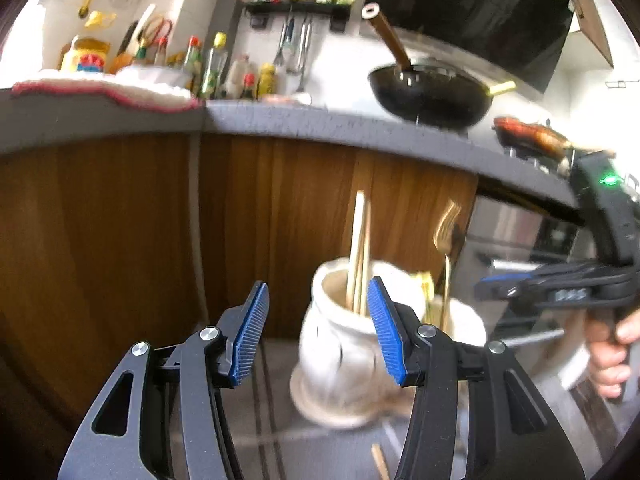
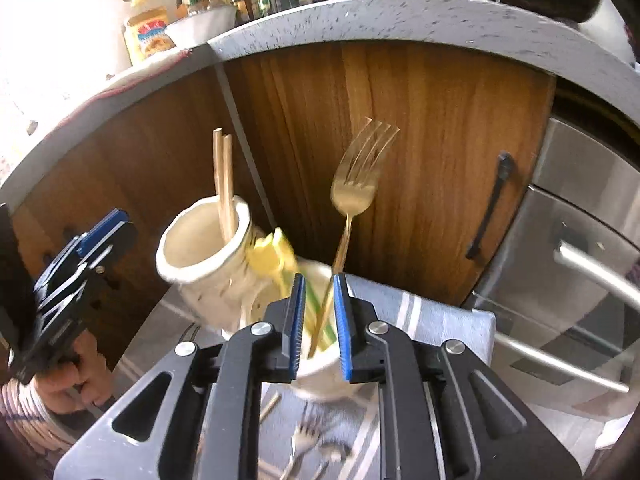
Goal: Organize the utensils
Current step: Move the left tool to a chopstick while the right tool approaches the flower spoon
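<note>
A cream ceramic vase (image 1: 340, 352) holds two wooden chopsticks (image 1: 359, 248); it also shows in the right wrist view (image 2: 200, 256) with the chopsticks (image 2: 223, 184). Beside it a second white cup (image 2: 320, 364) holds a gold fork (image 2: 352, 200), tines up, and green-striped straws. My right gripper (image 2: 318, 320) stands open around the fork's handle just above that cup, pads not touching it. My left gripper (image 1: 316, 332) is open, its right pad next to the vase's rim. More forks (image 2: 308, 448) and a loose chopstick (image 1: 380, 464) lie on the striped cloth.
Wooden cabinet doors (image 1: 120, 240) stand behind the vases under a grey counter (image 1: 320, 124) carrying bottles, a towel and a black wok (image 1: 432, 92). A steel appliance (image 2: 580, 280) is at the right. A wicker basket (image 2: 24, 412) is at the lower left.
</note>
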`<state>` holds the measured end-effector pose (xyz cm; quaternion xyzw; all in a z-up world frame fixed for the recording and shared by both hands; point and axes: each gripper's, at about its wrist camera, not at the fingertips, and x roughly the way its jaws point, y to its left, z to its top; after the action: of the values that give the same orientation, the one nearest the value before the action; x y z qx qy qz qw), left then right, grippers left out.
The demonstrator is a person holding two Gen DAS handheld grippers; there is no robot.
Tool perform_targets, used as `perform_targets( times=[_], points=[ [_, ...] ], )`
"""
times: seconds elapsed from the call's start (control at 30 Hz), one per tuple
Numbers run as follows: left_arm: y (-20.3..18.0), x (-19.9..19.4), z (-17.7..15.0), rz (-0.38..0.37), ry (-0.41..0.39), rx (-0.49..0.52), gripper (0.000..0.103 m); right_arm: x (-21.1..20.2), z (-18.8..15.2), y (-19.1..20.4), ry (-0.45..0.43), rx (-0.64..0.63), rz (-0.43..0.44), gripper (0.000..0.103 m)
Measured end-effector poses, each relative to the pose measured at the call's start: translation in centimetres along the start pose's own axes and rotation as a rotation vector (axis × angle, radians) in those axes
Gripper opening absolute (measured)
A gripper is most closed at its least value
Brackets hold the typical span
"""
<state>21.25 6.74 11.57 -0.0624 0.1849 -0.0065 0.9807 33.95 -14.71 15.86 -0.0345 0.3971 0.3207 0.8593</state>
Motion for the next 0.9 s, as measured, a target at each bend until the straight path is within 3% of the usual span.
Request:
perform_targets(
  times=[0.1, 0.23, 0.37, 0.7, 0.83, 0.9],
  points=[
    [-0.6, 0.3, -2.2, -0.017, 0.115, 0.016, 0.052, -0.6, -2.7, 0.5, 0.025, -0.004, -0.01, 0.015],
    [-1.9, 1.4, -6.0, -0.045, 0.265, 0.042, 0.036, 0.4, -7.6, 0.9, 0.109, -0.004, -0.048, 0.015],
    [-3.4, 2.7, -9.4, -0.079, 0.379, 0.071, 0.029, 1.9, -11.1, 0.5, 0.176, 0.024, -0.066, 0.015],
    [-5.4, 2.8, -12.7, -0.11, 0.48, 0.151, 0.029, 3.5, -14.2, -0.1, 0.209, 0.032, -0.084, 0.015],
    [-6.0, 2.5, -12.9, -0.104, 0.492, 0.191, 0.029, 4.1, -14.4, -0.1, 0.201, 0.021, -0.088, 0.04],
    [-6.2, 2.5, -12.9, -0.093, 0.489, 0.213, 0.029, 4.4, -14.4, 0.0, 0.197, 0.012, -0.101, 0.041]
  ],
)
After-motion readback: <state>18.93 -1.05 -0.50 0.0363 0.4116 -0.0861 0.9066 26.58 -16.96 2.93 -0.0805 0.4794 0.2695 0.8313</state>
